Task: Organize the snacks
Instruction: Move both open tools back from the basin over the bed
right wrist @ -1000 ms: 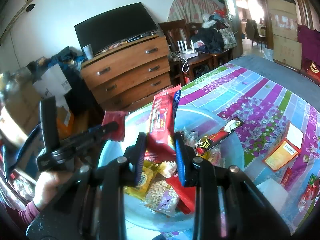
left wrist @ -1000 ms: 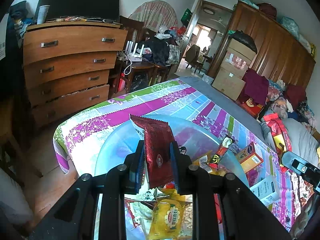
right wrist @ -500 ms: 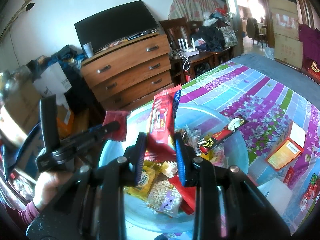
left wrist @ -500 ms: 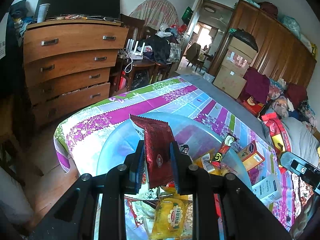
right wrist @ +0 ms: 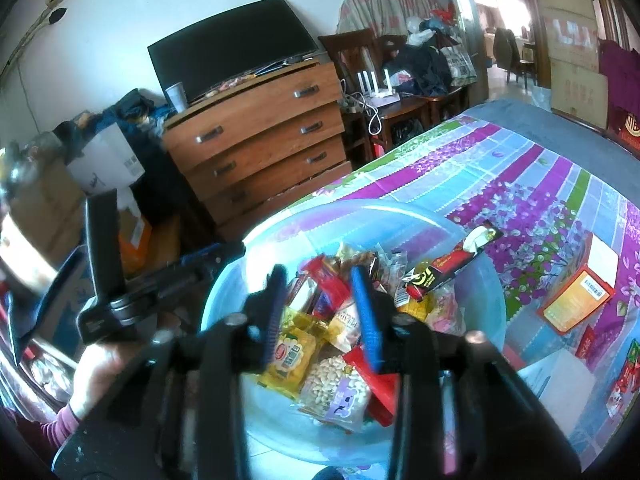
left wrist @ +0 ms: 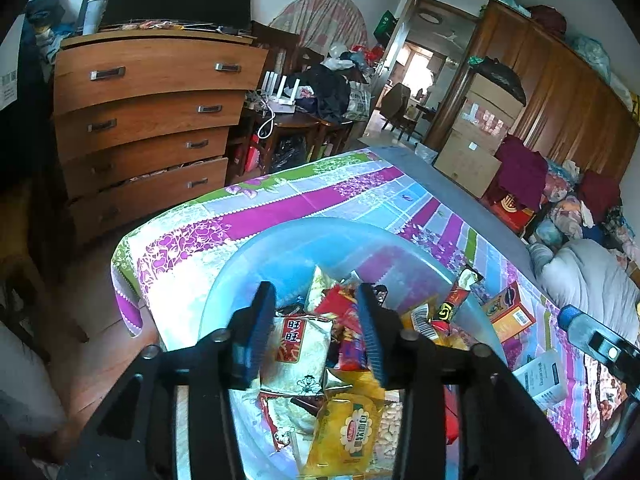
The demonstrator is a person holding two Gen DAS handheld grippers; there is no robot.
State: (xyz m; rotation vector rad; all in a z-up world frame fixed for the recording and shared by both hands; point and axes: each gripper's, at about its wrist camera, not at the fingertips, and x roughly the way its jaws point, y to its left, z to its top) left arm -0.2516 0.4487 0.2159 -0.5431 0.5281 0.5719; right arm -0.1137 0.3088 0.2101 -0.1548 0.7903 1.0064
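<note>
Few markings can be read. A white snack packet (left wrist: 300,354), lying in the basin between the left tongs, carries a red panel with the Chinese characters 旺旺 printed one above the other, and a small cartoon child's face below. A black and red wrapper (right wrist: 448,266) at the far right rim of the basin shows a large yellow "3". Barcodes stand on the orange box (right wrist: 574,300) to the right, their digits too small to read.

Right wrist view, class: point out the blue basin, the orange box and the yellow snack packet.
blue basin (right wrist: 486,300), right wrist view, bare right wall.
orange box (right wrist: 574,300), right wrist view, orange top face.
yellow snack packet (right wrist: 290,354), right wrist view, its printed front.
</note>
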